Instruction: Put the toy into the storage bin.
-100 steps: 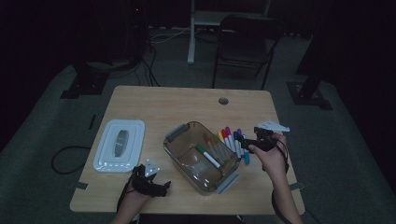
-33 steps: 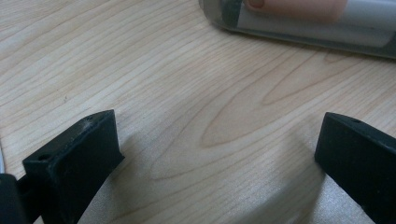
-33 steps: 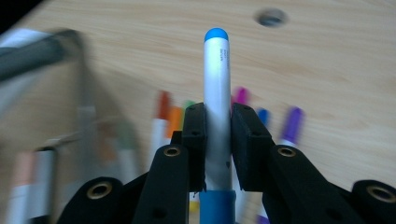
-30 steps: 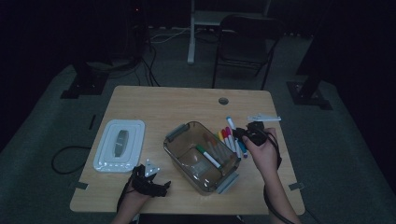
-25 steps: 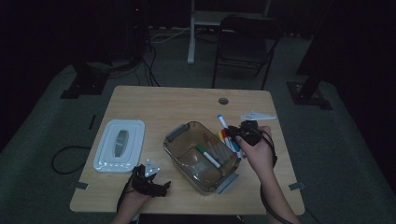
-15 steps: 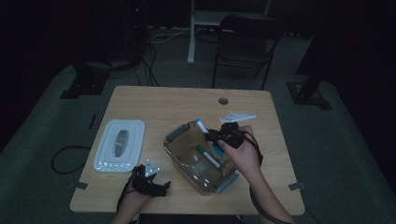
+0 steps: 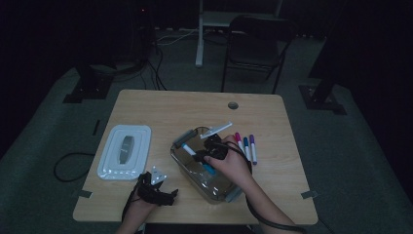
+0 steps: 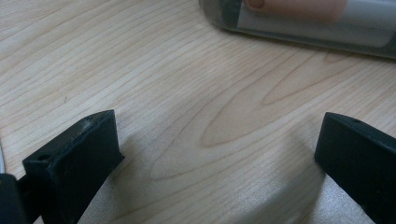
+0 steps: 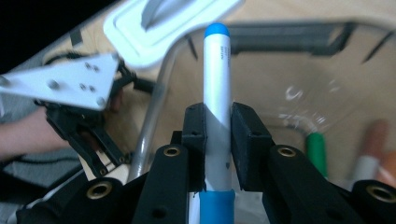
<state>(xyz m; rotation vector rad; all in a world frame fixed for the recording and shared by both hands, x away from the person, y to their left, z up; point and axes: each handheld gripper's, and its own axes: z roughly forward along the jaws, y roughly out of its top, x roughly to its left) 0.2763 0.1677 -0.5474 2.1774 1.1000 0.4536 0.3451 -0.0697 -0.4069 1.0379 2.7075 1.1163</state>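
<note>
Marker: we see a smooth white barrel with a blue cap (image 9: 217, 74), round and slim, over the bin in the high view (image 7: 191, 150).
Right gripper (image 9: 217, 122): our jaws clamp the marker's barrel, the blue cap pointing away from us.
Bin (image 7: 181, 158): clear hard plastic, rounded corners; a green marker (image 9: 317, 153) lies inside.
Left gripper (image 8: 217, 154): jaws wide, empty, low over the pale wood-grain table (image 8: 177, 84).
Lid (image 7: 124, 151): white, rectangular, flat on the table, left of the bin.
</note>
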